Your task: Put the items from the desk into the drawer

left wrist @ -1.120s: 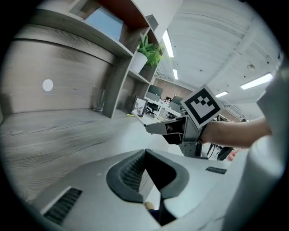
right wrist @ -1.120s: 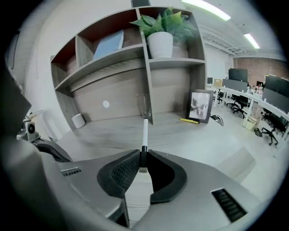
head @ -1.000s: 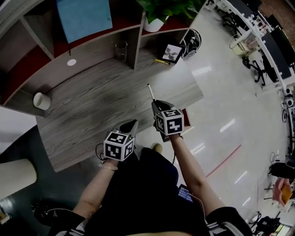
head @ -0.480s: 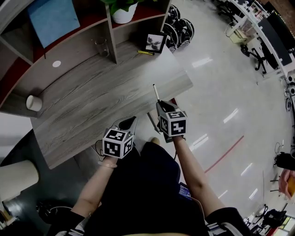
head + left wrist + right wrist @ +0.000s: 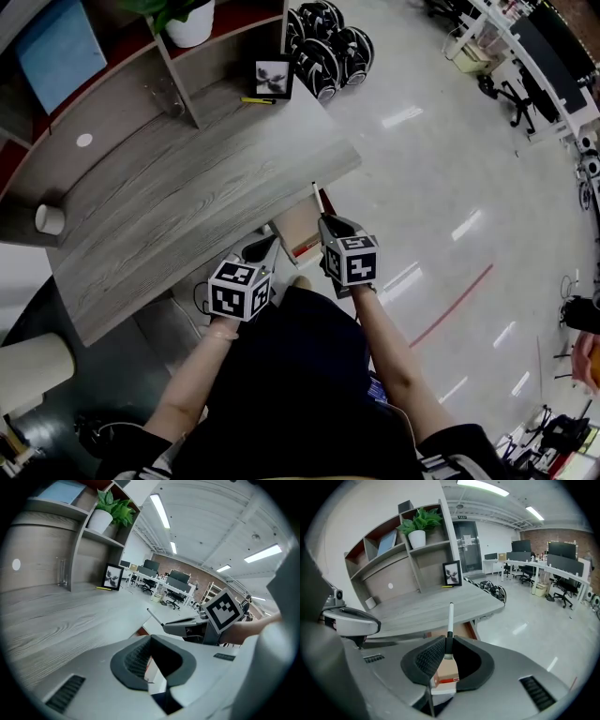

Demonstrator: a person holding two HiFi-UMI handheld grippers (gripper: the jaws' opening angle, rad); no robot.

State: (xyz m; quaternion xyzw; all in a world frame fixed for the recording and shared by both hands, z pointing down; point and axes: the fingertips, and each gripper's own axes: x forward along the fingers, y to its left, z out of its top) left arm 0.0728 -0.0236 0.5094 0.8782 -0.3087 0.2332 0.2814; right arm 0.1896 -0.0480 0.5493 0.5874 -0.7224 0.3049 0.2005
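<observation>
My right gripper (image 5: 325, 223) is shut on a white pen (image 5: 318, 198) with a dark grip end; the pen sticks up and forward out of the jaws (image 5: 450, 618). It hovers over the open drawer (image 5: 298, 228), whose brown inside shows below the front edge of the grey wooden desk (image 5: 178, 202). Through the right jaws I see the drawer's brown floor (image 5: 447, 671). My left gripper (image 5: 263, 249) hangs just left of the drawer at the desk's front edge, shut with nothing in it (image 5: 150, 639). The left gripper view shows the right gripper (image 5: 187, 627) and the pen (image 5: 153, 617).
On the desk's far side stand a picture frame (image 5: 271, 77), a yellow pencil (image 5: 255, 100) and a white cup (image 5: 49, 219). Shelves above hold a potted plant (image 5: 190, 23) and a blue book (image 5: 56, 52). Black helmets (image 5: 323, 47) lie on the floor by the desk's end.
Both grippers have drawn back from above the desk top to its front edge, the pen still held. The open drawer has come into view beneath the right gripper.
</observation>
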